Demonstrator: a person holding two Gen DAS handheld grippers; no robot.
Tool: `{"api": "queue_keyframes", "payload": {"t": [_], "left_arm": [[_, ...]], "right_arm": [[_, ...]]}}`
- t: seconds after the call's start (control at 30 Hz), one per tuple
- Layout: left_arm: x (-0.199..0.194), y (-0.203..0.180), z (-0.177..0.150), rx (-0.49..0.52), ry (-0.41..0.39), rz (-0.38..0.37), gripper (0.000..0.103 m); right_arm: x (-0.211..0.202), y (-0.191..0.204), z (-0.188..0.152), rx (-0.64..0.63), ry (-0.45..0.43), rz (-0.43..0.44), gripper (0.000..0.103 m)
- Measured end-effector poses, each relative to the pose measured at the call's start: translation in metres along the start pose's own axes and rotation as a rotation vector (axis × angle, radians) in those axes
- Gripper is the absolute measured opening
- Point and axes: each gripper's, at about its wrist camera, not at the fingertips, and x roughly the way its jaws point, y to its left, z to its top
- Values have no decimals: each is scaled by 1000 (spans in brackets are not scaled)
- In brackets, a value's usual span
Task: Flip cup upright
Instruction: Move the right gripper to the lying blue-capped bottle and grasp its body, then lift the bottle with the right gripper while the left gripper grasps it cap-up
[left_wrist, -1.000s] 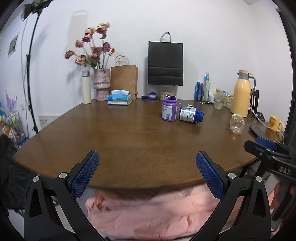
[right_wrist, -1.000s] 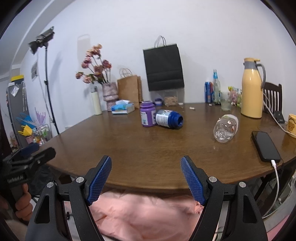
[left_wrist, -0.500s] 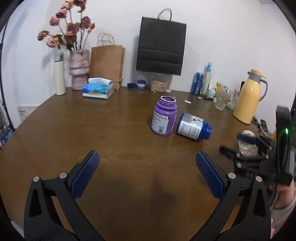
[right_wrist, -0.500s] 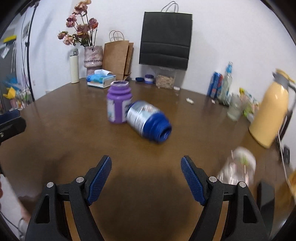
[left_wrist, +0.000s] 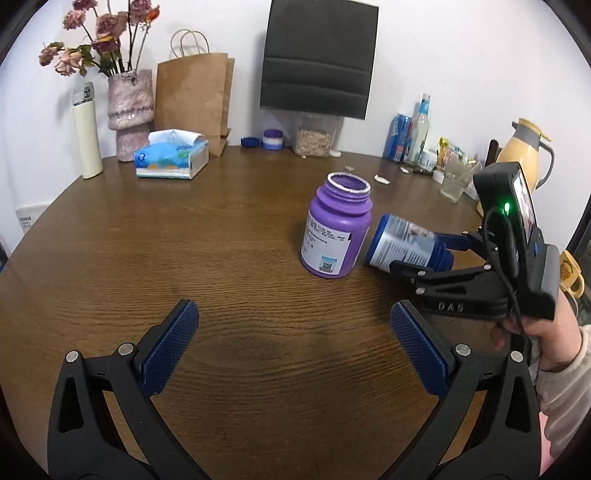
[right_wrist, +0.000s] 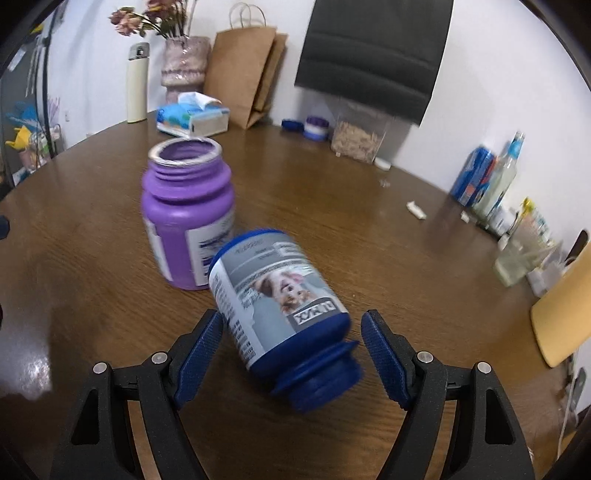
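A blue bottle with a grey label (right_wrist: 280, 310) lies on its side on the brown table, its open neck toward the right wrist camera. My right gripper (right_wrist: 291, 354) is open, its jaws on either side of the bottle's neck end, not closed on it. In the left wrist view the same bottle (left_wrist: 402, 245) lies beside an upright open purple bottle (left_wrist: 336, 225), with the right gripper (left_wrist: 428, 254) around it. My left gripper (left_wrist: 295, 343) is open and empty above bare table, short of both bottles.
The purple bottle (right_wrist: 188, 218) stands just left of the blue one. At the back are a tissue box (left_wrist: 170, 158), vase (left_wrist: 129, 110), paper bags (left_wrist: 192, 96), cans, a glass (left_wrist: 456, 181) and a yellow jug (left_wrist: 524, 155).
Both grippers moved forward over the table. The right gripper closed in on the lying blue bottle, which now sits between its open jaws. The left gripper advanced toward the purple bottle.
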Motion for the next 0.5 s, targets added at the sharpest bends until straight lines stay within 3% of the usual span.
{"api": "queue_keyframes", "payload": {"t": [0.07,0.13,0.37,0.5], "left_arm": [[4,-3,-1,14,9,-10,103],[5,-7,-3,33,10,-18,103],[-5,-23,-4,62,1,-71,103],[-10,-26,-6,53,9,-151,103]], "right_arm": [[6,-10,1,54,26,33,79],[3,-13,-2,64,17,54,68],[-26,0,-27,50,-9,85,68],[-66,34,-61,1,-22,215,68]]}}
